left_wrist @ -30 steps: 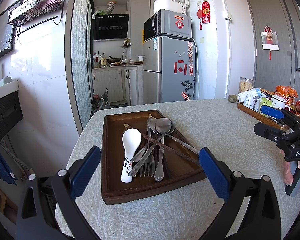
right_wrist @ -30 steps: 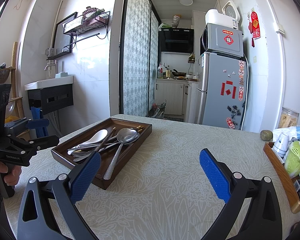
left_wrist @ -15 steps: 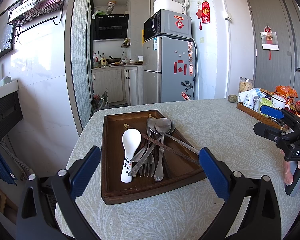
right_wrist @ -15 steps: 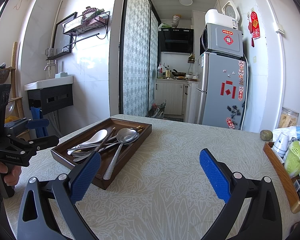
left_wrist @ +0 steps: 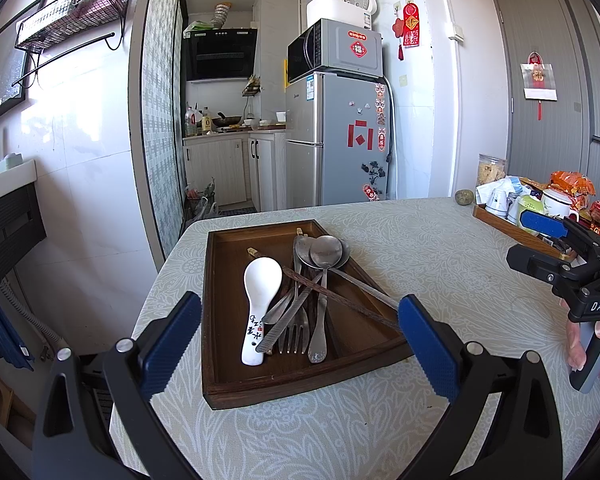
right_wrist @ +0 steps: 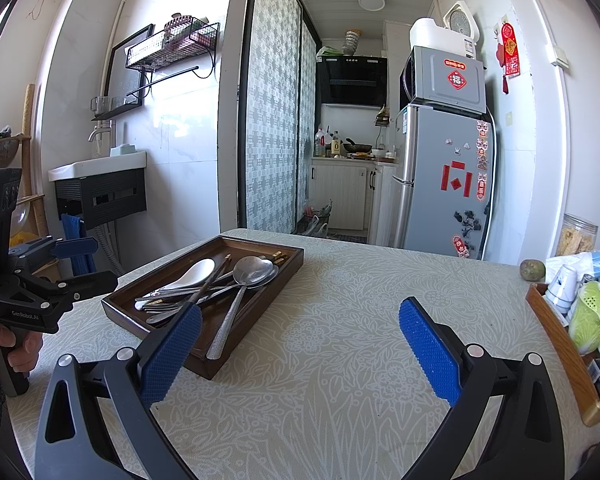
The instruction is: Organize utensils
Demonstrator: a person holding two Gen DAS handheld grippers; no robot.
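My left claw [left_wrist: 300, 344] and right claw [right_wrist: 300, 352] both hung spread and empty. Just ahead of the left, the utensils [left_wrist: 300, 300] lay crisscrossed in the tray [left_wrist: 228, 384]; I'd have pinched one handle low, clear of the tangle.

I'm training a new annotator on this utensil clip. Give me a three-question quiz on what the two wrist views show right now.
1. True or false: the white spoon lies inside the dark wooden tray.
2. Multiple choice: the left gripper is (a) shut on a fork, (b) open and empty, (c) out of view.
3. Fill in: the right gripper hovers open over the bare ____, to the right of the tray.

Key: 1 true. 2 b. 3 tablecloth.
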